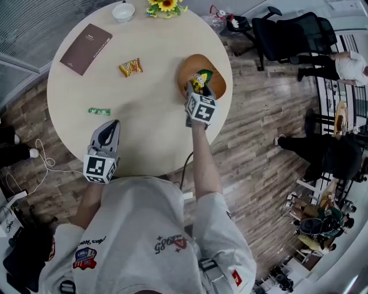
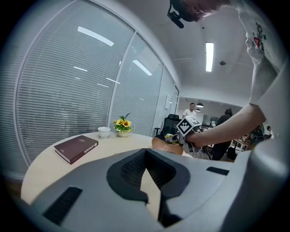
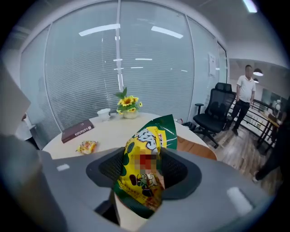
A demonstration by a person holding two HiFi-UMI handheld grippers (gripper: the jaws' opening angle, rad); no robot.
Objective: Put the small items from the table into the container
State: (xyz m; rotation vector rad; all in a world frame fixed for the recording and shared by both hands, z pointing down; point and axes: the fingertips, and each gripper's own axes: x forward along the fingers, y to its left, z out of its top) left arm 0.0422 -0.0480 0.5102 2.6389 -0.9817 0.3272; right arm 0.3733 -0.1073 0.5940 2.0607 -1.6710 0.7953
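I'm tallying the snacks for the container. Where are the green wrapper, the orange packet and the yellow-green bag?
green wrapper (image 1: 99, 111): head view, its middle.
orange packet (image 1: 130, 68): head view, middle of its face.
yellow-green bag (image 3: 139, 182): right gripper view, lower printed front.

There are three snack packets (image 1: 200, 79) (image 1: 130, 67) (image 1: 99, 111), one book (image 1: 86, 48), one cup (image 1: 123, 12), one sunflower pot (image 1: 165, 6), one container (image 1: 190, 66) and two grippers (image 1: 113, 124) (image 1: 197, 87).

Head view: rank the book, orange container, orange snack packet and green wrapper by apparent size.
1. book and orange container: about alike, and the container is partly hidden, so they are left unranked.
2. orange snack packet.
3. green wrapper, the slimmest.
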